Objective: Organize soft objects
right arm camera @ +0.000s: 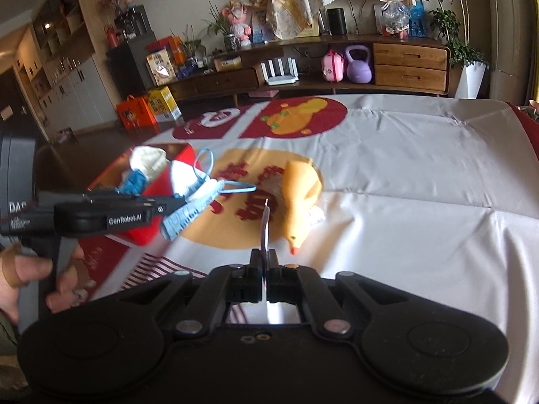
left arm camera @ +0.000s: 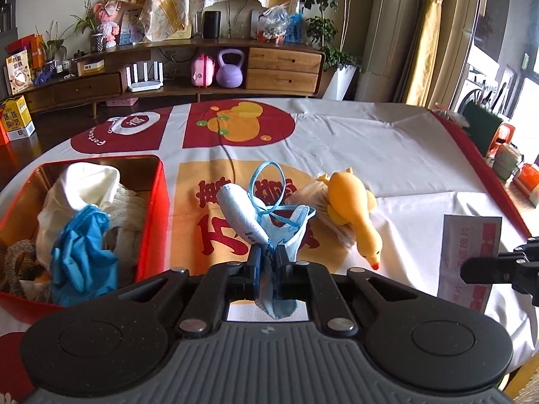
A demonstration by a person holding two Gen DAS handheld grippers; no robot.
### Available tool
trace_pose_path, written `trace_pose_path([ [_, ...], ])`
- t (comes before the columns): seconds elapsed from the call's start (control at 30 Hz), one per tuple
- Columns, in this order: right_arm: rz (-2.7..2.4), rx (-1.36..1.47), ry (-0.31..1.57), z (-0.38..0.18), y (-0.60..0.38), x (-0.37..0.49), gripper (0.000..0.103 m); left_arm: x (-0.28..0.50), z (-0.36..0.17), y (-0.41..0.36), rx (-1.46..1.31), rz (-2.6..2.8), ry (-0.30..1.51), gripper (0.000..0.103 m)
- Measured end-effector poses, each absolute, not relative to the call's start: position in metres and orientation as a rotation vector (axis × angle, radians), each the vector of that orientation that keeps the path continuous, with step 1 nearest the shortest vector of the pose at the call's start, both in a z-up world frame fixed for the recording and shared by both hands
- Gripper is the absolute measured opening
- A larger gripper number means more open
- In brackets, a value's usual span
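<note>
My left gripper [left arm camera: 267,257] is shut on a light blue face mask [left arm camera: 259,213] and holds it above the tablecloth, right of the red tin box [left arm camera: 153,208]; the mask also shows in the right wrist view [right arm camera: 192,198]. The box holds a blue glove [left arm camera: 82,245], white cloth [left arm camera: 91,181] and a woven item. A yellow rubber duck [left arm camera: 353,213] lies on a clear packet to the right of the mask; it also shows in the right wrist view [right arm camera: 299,198]. My right gripper [right arm camera: 264,259] is shut on a thin flat white-and-red packet [right arm camera: 265,225], seen edge-on; the packet shows flat in the left wrist view [left arm camera: 468,259].
The table carries a white, red and orange printed cloth [left arm camera: 370,144]. The left gripper's body [right arm camera: 101,219] and the hand holding it are at the left of the right wrist view. A wooden TV cabinet [left arm camera: 283,67] stands behind the table. Containers [left arm camera: 505,158] sit beyond the right edge.
</note>
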State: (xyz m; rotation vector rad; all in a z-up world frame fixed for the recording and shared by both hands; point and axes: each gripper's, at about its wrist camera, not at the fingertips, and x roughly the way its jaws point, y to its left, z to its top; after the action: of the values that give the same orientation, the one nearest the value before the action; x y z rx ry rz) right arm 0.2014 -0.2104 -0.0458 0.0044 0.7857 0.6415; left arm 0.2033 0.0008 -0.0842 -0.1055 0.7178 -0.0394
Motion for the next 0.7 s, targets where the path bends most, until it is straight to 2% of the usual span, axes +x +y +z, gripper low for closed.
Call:
trace_pose_path([
  [0.7, 0.765, -0.035, 0.731, 0.014, -0.127, 0.181, 0.001, 0.156, -0.025, 0.058, -0.119, 0.005, 0.657, 0.009],
])
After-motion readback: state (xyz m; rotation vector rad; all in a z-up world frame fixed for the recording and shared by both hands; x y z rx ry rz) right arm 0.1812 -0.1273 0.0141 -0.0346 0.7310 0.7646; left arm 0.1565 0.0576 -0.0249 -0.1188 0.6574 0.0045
